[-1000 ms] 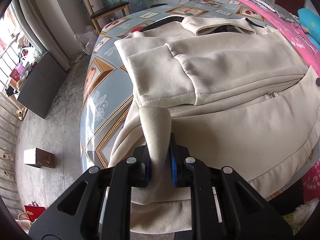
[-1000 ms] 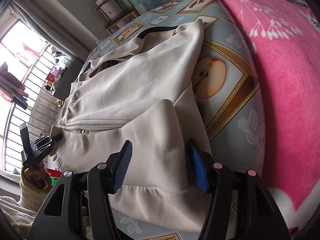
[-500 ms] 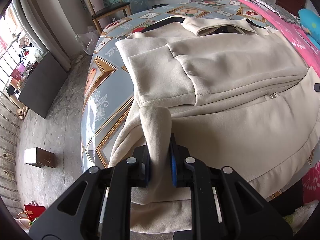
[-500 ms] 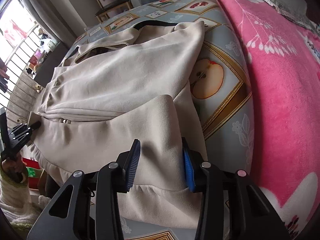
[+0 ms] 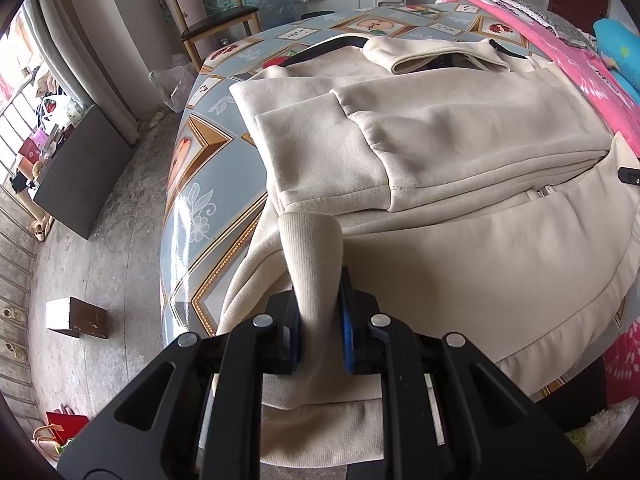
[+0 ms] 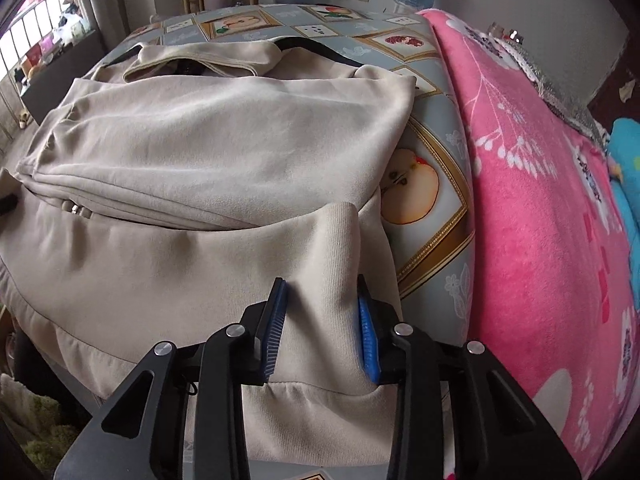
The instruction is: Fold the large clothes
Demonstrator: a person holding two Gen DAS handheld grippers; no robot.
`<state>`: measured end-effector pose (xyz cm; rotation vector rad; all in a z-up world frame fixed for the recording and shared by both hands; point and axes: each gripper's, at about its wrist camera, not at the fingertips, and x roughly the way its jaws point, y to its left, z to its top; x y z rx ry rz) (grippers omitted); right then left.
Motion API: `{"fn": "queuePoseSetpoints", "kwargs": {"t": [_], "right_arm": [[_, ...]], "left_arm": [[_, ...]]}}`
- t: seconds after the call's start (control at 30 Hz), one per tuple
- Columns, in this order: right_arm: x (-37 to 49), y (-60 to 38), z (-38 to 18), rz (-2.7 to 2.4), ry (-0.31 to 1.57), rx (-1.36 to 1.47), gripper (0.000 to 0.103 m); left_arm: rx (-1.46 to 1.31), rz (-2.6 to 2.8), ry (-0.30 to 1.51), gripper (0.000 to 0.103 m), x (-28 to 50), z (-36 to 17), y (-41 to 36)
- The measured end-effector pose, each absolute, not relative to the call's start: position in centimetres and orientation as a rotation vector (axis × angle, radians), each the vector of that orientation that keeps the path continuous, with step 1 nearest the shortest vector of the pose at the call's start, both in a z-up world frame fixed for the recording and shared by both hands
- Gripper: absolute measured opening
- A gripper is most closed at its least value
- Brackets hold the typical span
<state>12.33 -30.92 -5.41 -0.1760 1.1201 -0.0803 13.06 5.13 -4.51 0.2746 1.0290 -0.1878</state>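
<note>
Cream jacket [image 5: 460,148] spread on patterned counter [image 5: 208,184], collar at far end, hem at near edge, long axis running straight away from both tongs. Left tongs [image 5: 318,320] clamped tight on a ribbed hem fold at the near-left corner. Right tongs [image 6: 322,320] partly closed around a hem ridge at the near-right corner, pads touching cloth. Pink blanket [image 6: 540,200] lying to the right.

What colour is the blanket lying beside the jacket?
The blanket is bright pink with white flower and leaf prints, clearest in the right wrist view.
</note>
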Motion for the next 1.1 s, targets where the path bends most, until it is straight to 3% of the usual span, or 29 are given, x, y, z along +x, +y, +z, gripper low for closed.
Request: {"fn": "queuePoseSetpoints", "kwargs": {"t": [0.17,0.33,0.43,1.1], "right_arm": [[11.9,-29.9,-5.3,-0.121,1.096,-0.253,0.03],[11.1,-29.2,-4.7,-0.158,1.059,-0.28,0.013],[10.4,-28.9,-4.1,-0.174,1.026,-0.294,0.008],[1.9,-28.0,3.0,-0.256,0.772,-0.265,0.006]], "left_arm": [[0.272,-0.187,1.029,0.015,13.0,-4.5,5.1],[0.27,-0.187,1.025,0.015,13.1,-4.4,5.0],[0.264,-0.188,1.018,0.015,13.1,-4.4,4.8],[0.178,-0.306,0.65,0.01,4.2,2.2,6.0]]}}
